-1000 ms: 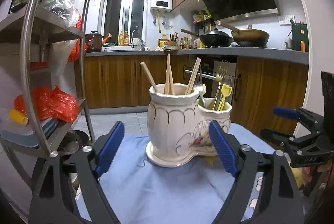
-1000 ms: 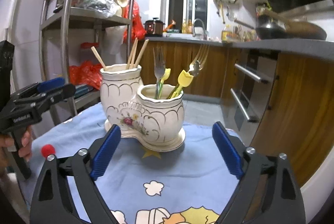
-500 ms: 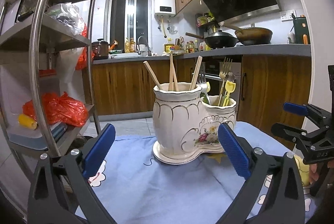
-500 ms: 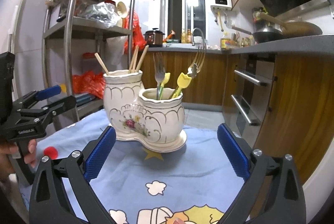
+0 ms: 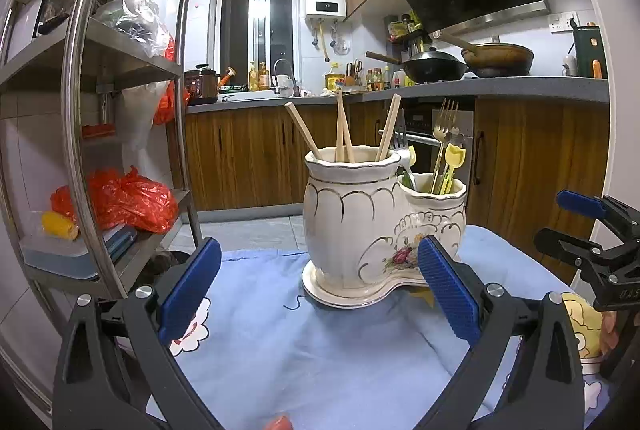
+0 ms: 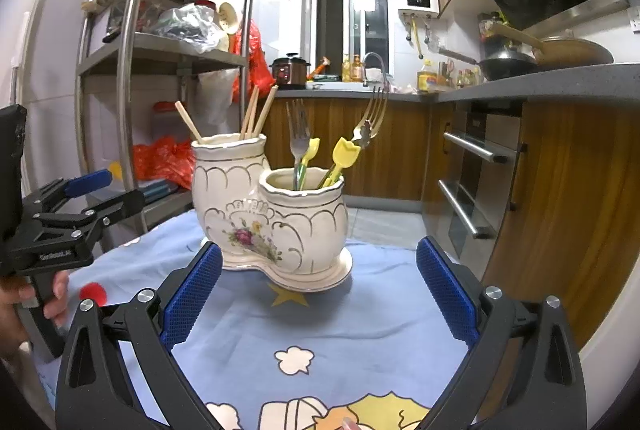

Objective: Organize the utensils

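A white ceramic double holder (image 5: 360, 230) (image 6: 272, 213) stands on the blue tablecloth (image 5: 320, 358). Several wooden chopsticks (image 5: 344, 129) (image 6: 252, 113) lean in its taller pot. Forks and yellow-handled utensils (image 5: 444, 153) (image 6: 300, 141) stand in the shorter pot. My left gripper (image 5: 318, 258) is open just short of the holder, nothing between its blue pads. My right gripper (image 6: 319, 258) is open too, facing the holder from the other side and empty. Each gripper shows in the other's view: the right gripper (image 5: 560, 226) at the right edge, the left gripper (image 6: 120, 189) at the left edge.
A steel shelf rack (image 5: 80, 109) with red bags (image 5: 128, 197) stands left of the table. Wooden cabinets and an oven (image 6: 472, 189) lie behind and to the right. A small red ball (image 6: 93, 292) rests on the cloth near a hand (image 6: 56, 294).
Both grippers' jaws have spread a little wider. The holder and its utensils have stayed where they were.
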A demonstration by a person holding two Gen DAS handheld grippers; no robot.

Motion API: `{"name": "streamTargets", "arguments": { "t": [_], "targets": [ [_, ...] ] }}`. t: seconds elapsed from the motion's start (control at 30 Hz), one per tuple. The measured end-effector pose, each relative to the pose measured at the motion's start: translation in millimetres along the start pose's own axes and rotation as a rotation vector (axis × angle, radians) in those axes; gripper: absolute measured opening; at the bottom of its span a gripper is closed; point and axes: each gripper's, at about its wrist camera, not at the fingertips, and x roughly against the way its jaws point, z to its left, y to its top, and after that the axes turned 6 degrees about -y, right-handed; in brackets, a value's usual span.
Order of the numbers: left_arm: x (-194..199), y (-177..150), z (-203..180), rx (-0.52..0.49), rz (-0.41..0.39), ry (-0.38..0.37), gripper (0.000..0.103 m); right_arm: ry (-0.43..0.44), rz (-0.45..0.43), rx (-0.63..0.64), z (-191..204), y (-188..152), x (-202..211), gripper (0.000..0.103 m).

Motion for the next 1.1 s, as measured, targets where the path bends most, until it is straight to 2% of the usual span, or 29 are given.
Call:
{"name": "streamTargets", "arguments": {
  "t": [1.1],
  "targets": [
    [-2.7, 0.7, 0.1, -0.002, 0.014, -0.004, 0.097, -0.017, -0.004, -0.004, -1.9, 0.2, -1.0, 0.097]
  ]
}}
